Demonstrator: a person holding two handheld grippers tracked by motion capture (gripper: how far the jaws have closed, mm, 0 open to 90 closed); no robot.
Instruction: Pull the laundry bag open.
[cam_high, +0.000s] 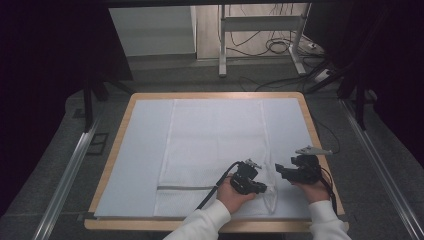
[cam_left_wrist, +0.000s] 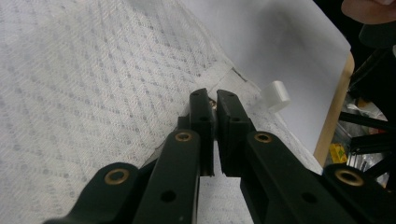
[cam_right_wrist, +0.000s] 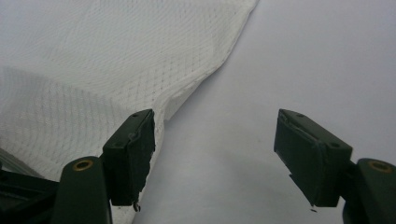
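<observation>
Across the middle of the high view, a white mesh cloth lies flat on the pale sheet covering the wooden-rimmed table, a grey band running along its lower left and its diamond weave plain in my left gripper view. A small white tab sits at the cloth's edge; what it is I cannot make out. My sleeves are cut off at the bottom. My left gripper, lower centre, has its jaws pressed together, pinching the cloth's hem. My right gripper, lower right, stands spread wide just beside the cloth's edge, holding nothing.
</observation>
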